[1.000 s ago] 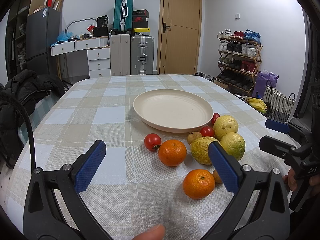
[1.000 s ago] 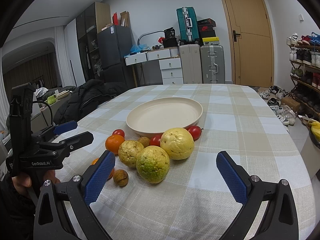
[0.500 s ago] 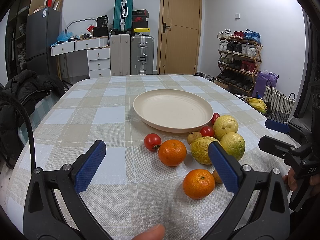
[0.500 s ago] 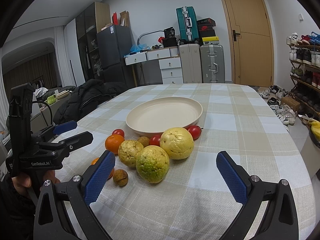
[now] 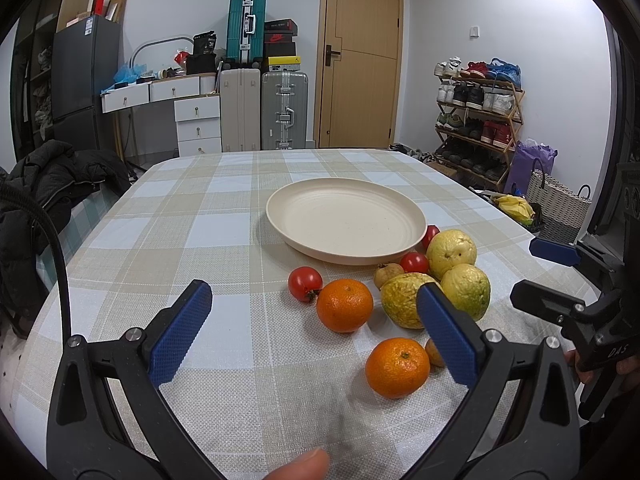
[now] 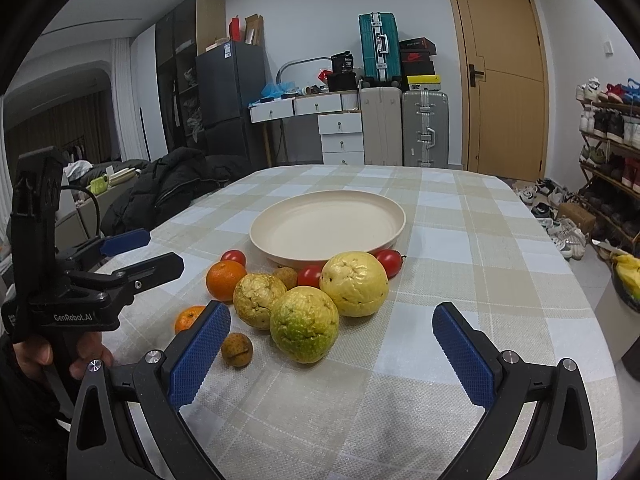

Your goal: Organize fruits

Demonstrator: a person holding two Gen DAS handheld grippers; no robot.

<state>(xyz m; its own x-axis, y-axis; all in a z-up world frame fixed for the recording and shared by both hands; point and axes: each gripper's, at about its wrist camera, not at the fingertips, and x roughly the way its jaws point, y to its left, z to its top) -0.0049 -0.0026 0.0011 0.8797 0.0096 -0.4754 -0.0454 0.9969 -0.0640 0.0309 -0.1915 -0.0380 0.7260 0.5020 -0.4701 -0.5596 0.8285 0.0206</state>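
A cream plate (image 5: 346,220) (image 6: 328,228) sits empty mid-table. In front of it lies a cluster of fruit: two oranges (image 5: 345,305) (image 5: 397,368), three yellow-green guavas (image 6: 304,323) (image 6: 354,283) (image 6: 259,294), red tomatoes (image 5: 305,283) (image 6: 388,262) and small brown fruits (image 6: 237,349). My left gripper (image 5: 312,334) is open above the cloth, the oranges just beyond its fingers. My right gripper (image 6: 330,350) is open too, with the nearest guava just ahead between its fingers. Neither holds anything.
The table wears a checked cloth (image 5: 180,240). A black coat (image 5: 44,184) lies over a chair at the left edge. Suitcases (image 5: 264,108), drawers and a door stand behind; a shoe rack (image 5: 476,120) and a basket (image 5: 556,208) are off to the right.
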